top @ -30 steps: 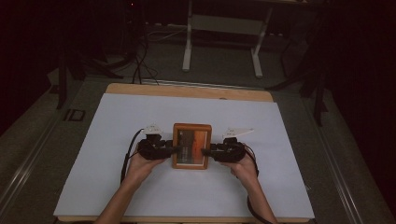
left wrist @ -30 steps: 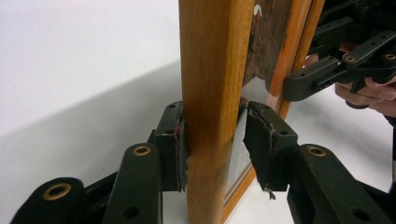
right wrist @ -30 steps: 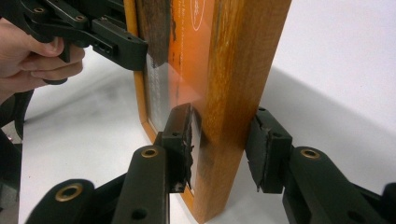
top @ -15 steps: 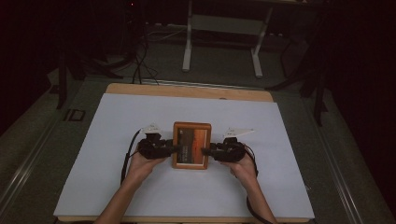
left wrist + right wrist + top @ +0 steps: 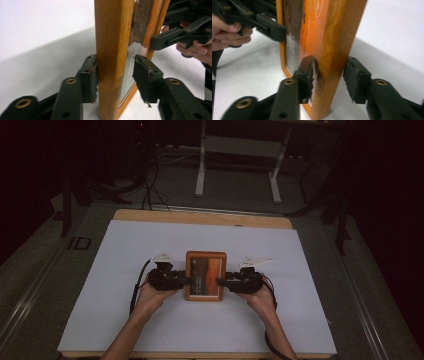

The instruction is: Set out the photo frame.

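A wooden picture frame [image 5: 205,275] with an orange and dark picture behind glass stands on its lower edge on the white table [image 5: 125,250]. My left gripper [image 5: 189,281] straddles its left side and my right gripper [image 5: 220,281] its right side. Both pairs of jaws have just been opening with the frame between them. In the left gripper view the frame [image 5: 110,37] touches one pad of the left gripper [image 5: 115,75], and the other pad stands off the glass. In the right gripper view the right gripper [image 5: 329,75] shows a gap at the frame's [image 5: 337,32] back.
The white sheet covers a wooden tabletop [image 5: 200,217] with bare room around the frame. Beyond the far edge are a dark floor, cables [image 5: 150,185] and a white metal stand [image 5: 237,150]. A black cable [image 5: 136,290] loops by the left hand.
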A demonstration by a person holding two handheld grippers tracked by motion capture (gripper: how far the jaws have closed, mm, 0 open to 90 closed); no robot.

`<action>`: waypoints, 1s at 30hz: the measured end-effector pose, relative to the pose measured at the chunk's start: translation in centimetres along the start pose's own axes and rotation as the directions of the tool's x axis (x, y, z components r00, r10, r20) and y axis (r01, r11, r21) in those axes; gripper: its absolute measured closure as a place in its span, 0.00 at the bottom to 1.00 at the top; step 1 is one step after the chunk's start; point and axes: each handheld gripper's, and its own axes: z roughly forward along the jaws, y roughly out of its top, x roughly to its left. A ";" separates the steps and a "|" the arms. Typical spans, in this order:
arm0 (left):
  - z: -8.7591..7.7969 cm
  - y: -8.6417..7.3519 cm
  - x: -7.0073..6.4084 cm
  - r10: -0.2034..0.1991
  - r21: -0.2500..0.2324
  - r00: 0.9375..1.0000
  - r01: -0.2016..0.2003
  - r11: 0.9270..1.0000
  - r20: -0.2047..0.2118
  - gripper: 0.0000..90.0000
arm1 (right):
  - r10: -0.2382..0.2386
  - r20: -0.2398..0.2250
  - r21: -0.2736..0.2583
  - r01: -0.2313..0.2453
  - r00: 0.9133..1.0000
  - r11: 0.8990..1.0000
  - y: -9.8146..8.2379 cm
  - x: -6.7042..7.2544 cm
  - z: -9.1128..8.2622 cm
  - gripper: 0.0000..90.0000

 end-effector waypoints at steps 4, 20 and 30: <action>0.0 0.0 0.1 -0.002 -0.001 1.000 0.002 1.000 -0.007 0.53 | 0.001 -0.017 -0.007 -0.001 1.000 1.000 0.1 -0.1 -0.5 0.56; -4.2 1.4 0.4 0.015 -0.116 0.998 -0.022 0.993 -0.065 0.47 | -0.050 0.052 -0.028 0.051 0.997 0.998 0.8 -0.1 -4.1 0.50; -6.3 1.2 1.9 -0.028 -0.131 0.987 0.006 0.991 -0.161 0.47 | -0.027 0.185 0.005 0.027 0.982 1.000 -0.1 -1.7 -6.4 0.48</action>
